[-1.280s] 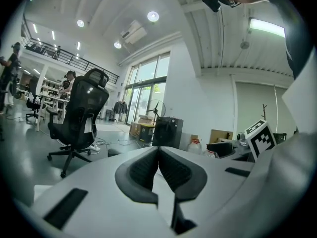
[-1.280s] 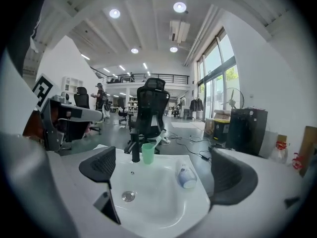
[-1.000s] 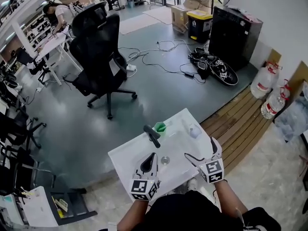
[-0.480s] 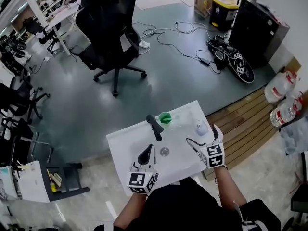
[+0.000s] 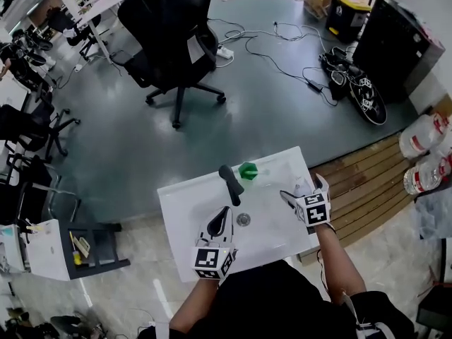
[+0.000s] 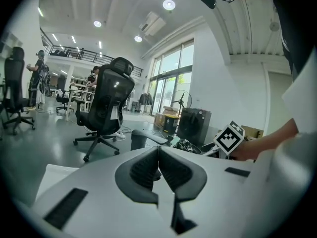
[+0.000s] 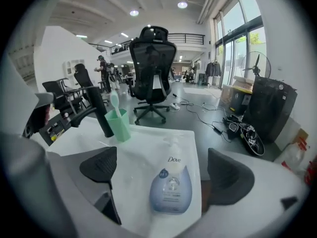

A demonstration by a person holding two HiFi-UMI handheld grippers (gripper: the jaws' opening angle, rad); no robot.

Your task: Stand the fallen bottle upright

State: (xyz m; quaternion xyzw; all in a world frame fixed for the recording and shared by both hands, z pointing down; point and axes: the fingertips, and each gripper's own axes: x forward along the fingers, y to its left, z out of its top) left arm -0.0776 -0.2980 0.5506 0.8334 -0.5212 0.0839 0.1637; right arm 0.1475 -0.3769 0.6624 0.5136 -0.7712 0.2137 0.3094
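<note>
A pale blue Dove pump bottle (image 7: 172,185) lies flat on the white washbasin (image 7: 143,148), label up, its pump pointing away from me. My right gripper (image 7: 166,176) is open, with one pad (image 7: 99,165) on each side of the bottle's body and neither touching it. In the head view the bottle (image 5: 299,183) shows between the right gripper's (image 5: 304,188) fingers at the basin's right edge. My left gripper (image 5: 224,216) is shut and empty near the drain (image 5: 244,219). In the left gripper view the left gripper (image 6: 158,152) has its jaws pressed together.
A green cup (image 7: 118,123) holding a toothbrush stands beside the black faucet (image 7: 99,114) at the basin's far side. The green cup (image 5: 247,170) and faucet (image 5: 229,183) also appear from above. A black office chair (image 5: 173,34) and floor cables (image 5: 304,55) lie beyond.
My right gripper has moved forward and right to straddle the lying bottle. The left gripper has stayed shut near the drain. The head camera has tilted.
</note>
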